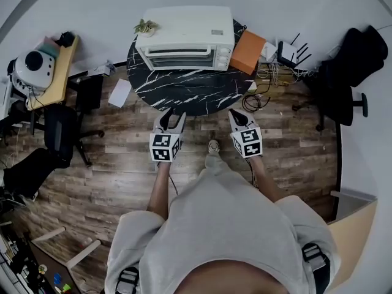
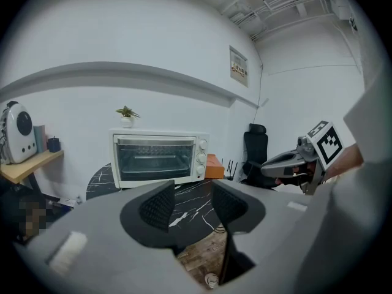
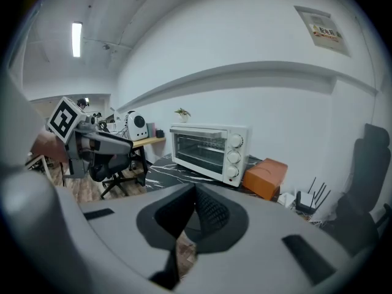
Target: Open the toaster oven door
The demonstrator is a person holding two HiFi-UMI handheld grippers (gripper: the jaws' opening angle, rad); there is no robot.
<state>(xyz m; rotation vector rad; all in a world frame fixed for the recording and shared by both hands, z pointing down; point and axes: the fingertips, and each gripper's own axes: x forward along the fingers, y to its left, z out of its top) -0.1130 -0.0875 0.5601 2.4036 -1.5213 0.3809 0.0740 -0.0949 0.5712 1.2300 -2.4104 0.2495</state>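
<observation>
Toaster oven: the white toaster oven [image 1: 187, 35] stands at the far side of the round black marble bench [image 1: 184, 92], close to the wall, with its front turned toward me.
Door: the glass door [image 2: 153, 159] is shut and upright against the oven's face. Its handle [image 2: 156, 141] runs along the top edge, and a rack shows through the glass.
Knobs: three knobs [image 2: 201, 158] sit in a column just right of the door.
Potted plant: a small potted plant [image 1: 146, 26] is at the oven's back left corner. I cannot tell whether it rests on the oven itself.
Orange box: an orange box [image 1: 247, 52] lies just beside the oven's right end, at the bench's edge.
Left gripper: my left gripper [image 2: 191, 201] has its jaws well apart and grasps nothing, so only the marble top and a strip of floor show between them. It points at the oven from the bench's near edge, well apart from the door.
Right gripper: my right gripper [image 3: 195, 208] has its jaws closed tip to tip with nothing held. It hangs beside the left one at the same near edge, also well short of the oven.
Floor: a sheet of paper [image 1: 120, 92] lies on the wood floor [image 1: 122, 164] left of the bench.
Right of the bench: a router [image 1: 285, 52] and a tangle of cables [image 1: 260, 94] are near the wall, with a black office chair [image 1: 349, 72] beyond them.
</observation>
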